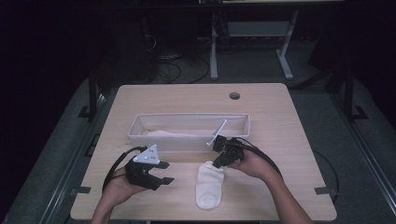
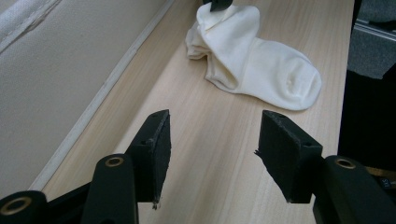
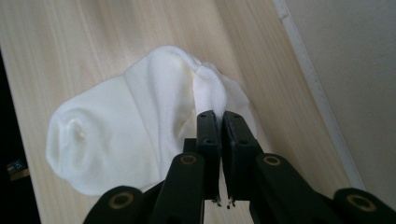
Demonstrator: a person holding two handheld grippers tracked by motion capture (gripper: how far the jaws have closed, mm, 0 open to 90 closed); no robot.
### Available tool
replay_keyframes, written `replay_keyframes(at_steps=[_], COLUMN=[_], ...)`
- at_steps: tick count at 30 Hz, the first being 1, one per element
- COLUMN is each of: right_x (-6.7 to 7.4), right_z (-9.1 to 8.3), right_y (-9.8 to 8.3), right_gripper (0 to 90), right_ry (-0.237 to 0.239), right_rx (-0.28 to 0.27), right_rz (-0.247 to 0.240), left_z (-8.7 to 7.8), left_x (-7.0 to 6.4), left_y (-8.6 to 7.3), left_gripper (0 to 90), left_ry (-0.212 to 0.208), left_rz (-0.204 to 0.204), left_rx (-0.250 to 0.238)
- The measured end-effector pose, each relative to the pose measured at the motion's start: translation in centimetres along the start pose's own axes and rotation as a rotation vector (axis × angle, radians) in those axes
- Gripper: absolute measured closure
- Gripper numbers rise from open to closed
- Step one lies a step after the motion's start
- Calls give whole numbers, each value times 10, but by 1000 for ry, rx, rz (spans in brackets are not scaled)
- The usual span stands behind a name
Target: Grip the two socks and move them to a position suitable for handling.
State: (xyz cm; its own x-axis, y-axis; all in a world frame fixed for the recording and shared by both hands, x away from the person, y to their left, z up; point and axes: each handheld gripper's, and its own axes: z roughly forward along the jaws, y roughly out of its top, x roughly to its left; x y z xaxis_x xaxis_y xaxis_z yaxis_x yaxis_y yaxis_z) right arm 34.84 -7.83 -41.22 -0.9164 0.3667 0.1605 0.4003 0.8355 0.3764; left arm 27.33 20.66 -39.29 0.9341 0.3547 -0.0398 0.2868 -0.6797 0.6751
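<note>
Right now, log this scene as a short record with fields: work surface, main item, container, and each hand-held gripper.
surface: light wooden table
main item: white sock, lying flat on the table in front of the bin
container: long white fabric bin, with pale cloth inside
right hand-held gripper: shut on the sock's cuff end, pinching a fold of fabric
left hand-held gripper: open, nothing between the jaws, pointed toward the sock

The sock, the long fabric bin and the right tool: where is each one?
sock [image 1: 208, 186], high view, middle of the foot.
fabric bin [image 1: 187, 142], high view, near wall.
right tool [image 3: 221, 122], right gripper view, tips pinching the sock's cuff.
</note>
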Motion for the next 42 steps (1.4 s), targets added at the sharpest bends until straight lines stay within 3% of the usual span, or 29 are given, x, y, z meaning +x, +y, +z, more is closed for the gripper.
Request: replay_keyframes(at_steps=[12,23,29,34,38,42], right_x=[18,40,48,53,56,61], right_z=[-20,-28,-28,-29,-30,-22], right_y=[-3,-7,-12,-18,-20,-16], right_gripper=[852,837,815,742,755,813], right_ry=[-7,-20,0,39,50,67], right_rx=[-49,-55,-59,-67,-75,-49], right_rz=[-42,-100,-116,-122,-126,-147], left_z=[2,3,3,4,4,6], left_x=[0,-1,-1,-1,-2,-2], left_y=[0,1,1,1,2,2], left_gripper=[438,438,437,436,437,437], left_ry=[-4,-1,-3,-5,-7,-10], left_rz=[-2,0,2,0,2,5], left_rx=[2,4,3,11,6,15])
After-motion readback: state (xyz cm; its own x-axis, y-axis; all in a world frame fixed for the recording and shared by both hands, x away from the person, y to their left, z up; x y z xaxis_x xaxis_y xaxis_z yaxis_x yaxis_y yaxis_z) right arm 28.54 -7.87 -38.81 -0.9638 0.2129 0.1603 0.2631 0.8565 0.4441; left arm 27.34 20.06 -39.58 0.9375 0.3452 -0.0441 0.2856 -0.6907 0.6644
